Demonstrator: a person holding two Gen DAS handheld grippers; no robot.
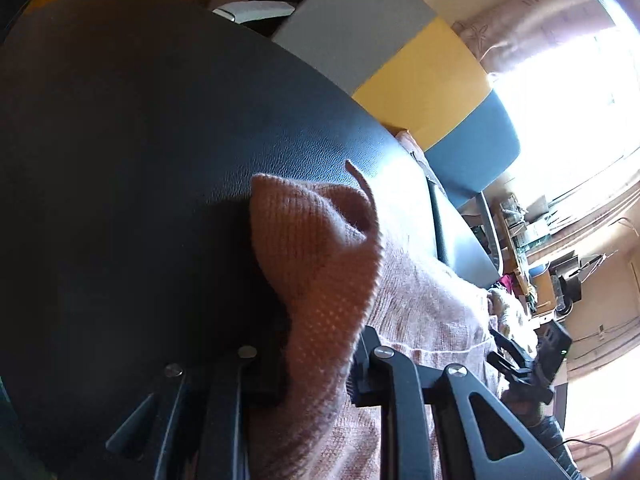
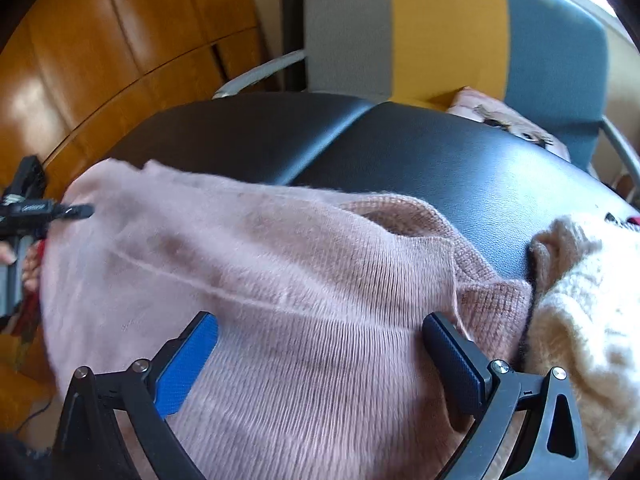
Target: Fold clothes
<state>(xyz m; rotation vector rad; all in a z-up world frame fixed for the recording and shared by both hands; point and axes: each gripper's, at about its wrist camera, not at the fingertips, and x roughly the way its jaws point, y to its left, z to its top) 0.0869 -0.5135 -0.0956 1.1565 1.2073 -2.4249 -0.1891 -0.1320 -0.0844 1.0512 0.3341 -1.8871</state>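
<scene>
Left wrist view first: nearest the lens, the left gripper (image 1: pixel 320 376) has its black jaws pinched onto a fold of the pink fine-knit sweater (image 1: pixel 320 264), and the knit rises from the bite in a peaked flap over the black leather-look table top (image 1: pixel 160 120). The rest of the sweater runs off to the right along the table's near edge. Far right, small, the other tool shows against the cloth. Beyond the table stands a chair with grey, yellow and blue upholstered panels (image 1: pixel 416 80), with bright window glare on the right.

My call: a fold is in hand. To do it well, keep that pinch firm, carry the edge low and level, and lay it square so the soft knit doesn't bunch.

Right wrist view now: closest in, the right gripper (image 2: pixel 320 344) stands spread wide, blue-padded fingers (image 2: pixel 188 360) either side of the sweater (image 2: pixel 260 280), gripping nothing. The garment lies across the near half of the table top (image 2: pixel 400 152), loosely mounded, the ribbed neck opening gaping to the right and a seam line running across it. At the far left edge the left gripper (image 2: pixel 76 211) meets the cloth. A cream chunky-knit garment (image 2: pixel 580 300) sits touching the sweater's right side. Another pinkish item (image 2: pixel 500 116) lies on the chair (image 2: pixel 440 28).
</scene>
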